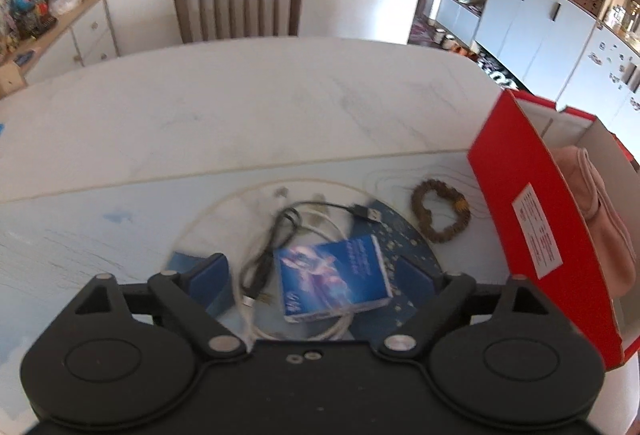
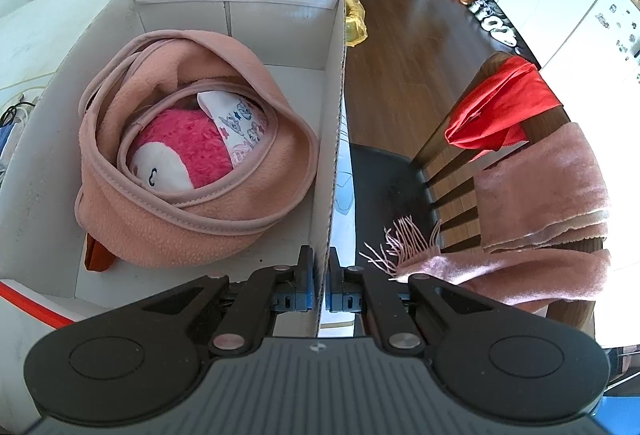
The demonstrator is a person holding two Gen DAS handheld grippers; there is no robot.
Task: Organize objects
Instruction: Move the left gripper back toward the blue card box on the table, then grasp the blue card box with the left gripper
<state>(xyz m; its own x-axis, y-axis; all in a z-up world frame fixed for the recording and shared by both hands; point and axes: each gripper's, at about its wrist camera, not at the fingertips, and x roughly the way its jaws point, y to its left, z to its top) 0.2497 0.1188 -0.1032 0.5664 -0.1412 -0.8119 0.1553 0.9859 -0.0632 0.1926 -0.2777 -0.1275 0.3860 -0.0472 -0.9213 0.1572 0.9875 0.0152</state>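
A red shoe box (image 1: 532, 235) with a white inside (image 2: 40, 163) stands at the table's right end. It holds a pink fleece cloth (image 2: 200, 235) wrapped around a pink plush toy (image 2: 184, 147) and a white printed fabric (image 2: 240, 123). My right gripper (image 2: 325, 275) is shut on the box's right wall (image 2: 334, 139). My left gripper (image 1: 316, 275) hangs wide open over a blue pack (image 1: 336, 275) lying on the mat between its fingers, pads apart from it. A black USB cable (image 1: 288, 231), a white cable (image 1: 250, 319) and a brown bead bracelet (image 1: 440, 213) lie beside it.
A wooden chair (image 1: 240, 3) stands at the table's far side. Right of the table, another chair (image 2: 452, 159) carries a red cloth (image 2: 500, 107) and a pink fringed scarf (image 2: 540, 203). A yellow item (image 2: 356, 19) sits behind the box. White marble table (image 1: 240, 103) stretches beyond the mat.
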